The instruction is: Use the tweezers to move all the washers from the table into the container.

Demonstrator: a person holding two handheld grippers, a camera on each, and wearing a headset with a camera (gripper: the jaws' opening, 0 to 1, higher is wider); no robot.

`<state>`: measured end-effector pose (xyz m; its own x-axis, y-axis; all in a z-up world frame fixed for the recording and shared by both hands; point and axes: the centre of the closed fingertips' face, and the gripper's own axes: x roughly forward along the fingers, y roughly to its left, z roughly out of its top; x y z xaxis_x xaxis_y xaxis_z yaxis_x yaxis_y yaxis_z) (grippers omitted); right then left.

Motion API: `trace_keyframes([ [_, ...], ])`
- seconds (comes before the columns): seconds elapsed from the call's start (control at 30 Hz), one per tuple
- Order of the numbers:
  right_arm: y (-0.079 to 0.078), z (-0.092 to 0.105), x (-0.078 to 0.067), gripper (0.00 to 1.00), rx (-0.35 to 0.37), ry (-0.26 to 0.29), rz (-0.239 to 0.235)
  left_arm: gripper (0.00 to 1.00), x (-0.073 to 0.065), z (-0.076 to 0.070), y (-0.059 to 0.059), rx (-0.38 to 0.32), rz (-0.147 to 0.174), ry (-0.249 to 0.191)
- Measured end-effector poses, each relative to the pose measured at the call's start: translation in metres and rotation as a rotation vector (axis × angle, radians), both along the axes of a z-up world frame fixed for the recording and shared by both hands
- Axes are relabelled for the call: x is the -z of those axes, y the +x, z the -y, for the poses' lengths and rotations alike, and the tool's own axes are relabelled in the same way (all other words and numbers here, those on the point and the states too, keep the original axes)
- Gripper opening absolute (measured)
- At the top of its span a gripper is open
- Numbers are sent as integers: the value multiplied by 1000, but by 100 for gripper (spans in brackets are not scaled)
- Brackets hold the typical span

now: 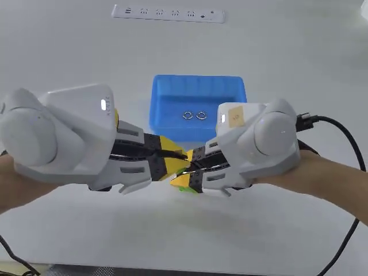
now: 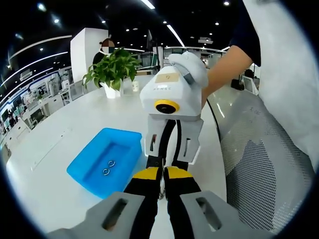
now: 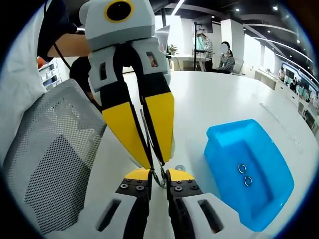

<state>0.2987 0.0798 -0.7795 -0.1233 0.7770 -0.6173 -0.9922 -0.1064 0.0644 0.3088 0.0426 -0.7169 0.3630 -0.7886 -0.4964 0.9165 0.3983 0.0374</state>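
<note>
The blue container (image 1: 198, 92) stands on the white table just beyond the grippers, with two washers (image 1: 187, 115) lying side by side in it. My left gripper (image 1: 185, 163) and right gripper (image 1: 188, 171) point at each other, tip to tip, in front of it. In the right gripper view, thin metal tweezers (image 3: 149, 137) run between the left gripper's yellow fingers (image 3: 158, 119) down into my right gripper (image 3: 158, 175). Both pairs of jaws stand nearly together on the tweezers. A small ring that looks like a washer (image 3: 179, 167) lies on the table by the tips. My left gripper (image 2: 163, 175) faces the right one.
A white power strip (image 1: 168, 13) lies at the table's far edge. A black cable (image 1: 345, 149) trails off the right gripper. A mesh office chair (image 2: 259, 154) stands on the near side and a potted plant (image 2: 112, 69) at the table's end.
</note>
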Motion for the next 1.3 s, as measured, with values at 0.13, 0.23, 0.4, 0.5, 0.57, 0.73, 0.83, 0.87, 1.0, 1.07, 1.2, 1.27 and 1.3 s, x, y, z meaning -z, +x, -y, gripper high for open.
trace_keyframes([
  [0.13, 1, 0, 0, 11, -9, -5, 16, 7, 0, 1, 1, -2, 4, 1],
  [0.23, 1, 0, 0, 11, -2, -1, 11, 7, 0, 1, 2, -2, 12, 13],
  [0.4, 1, -1, -1, 11, -4, 2, 17, 7, 0, -2, 4, -23, 7, 9],
  [0.5, 1, -2, -1, 11, -6, 6, 22, 8, 0, -4, 4, -34, 3, 10],
  [0.57, 1, -2, -1, 11, -8, 11, 22, 8, 0, -5, 4, -38, 0, 11],
  [0.73, 0, -2, -1, 11, -6, 20, 25, 8, 0, -5, 4, -40, -4, 6],
  [0.83, 0, -2, -2, 10, -4, 25, 27, 8, -1, -4, 4, -40, -5, 4],
  [0.87, 1, -3, -2, 10, -1, 29, 25, 8, -1, -4, 4, -40, -4, 4],
  [1.0, 2, -4, -4, 10, 5, 43, 28, 8, -3, -3, 5, -40, 1, 1],
  [1.07, 2, -4, -5, 10, 8, 47, 28, 8, -5, -3, 5, -41, 3, -3],
  [1.2, 3, -4, -5, 10, 9, 47, 29, 8, -7, -3, 6, -44, -3, -8],
  [1.27, 2, -4, -5, 10, 9, 47, 30, 8, -7, -2, 6, -43, -3, -7],
  [1.3, 2, -4, -5, 10, 10, 49, 29, 8, -7, -2, 6, -43, -3, -7],
])
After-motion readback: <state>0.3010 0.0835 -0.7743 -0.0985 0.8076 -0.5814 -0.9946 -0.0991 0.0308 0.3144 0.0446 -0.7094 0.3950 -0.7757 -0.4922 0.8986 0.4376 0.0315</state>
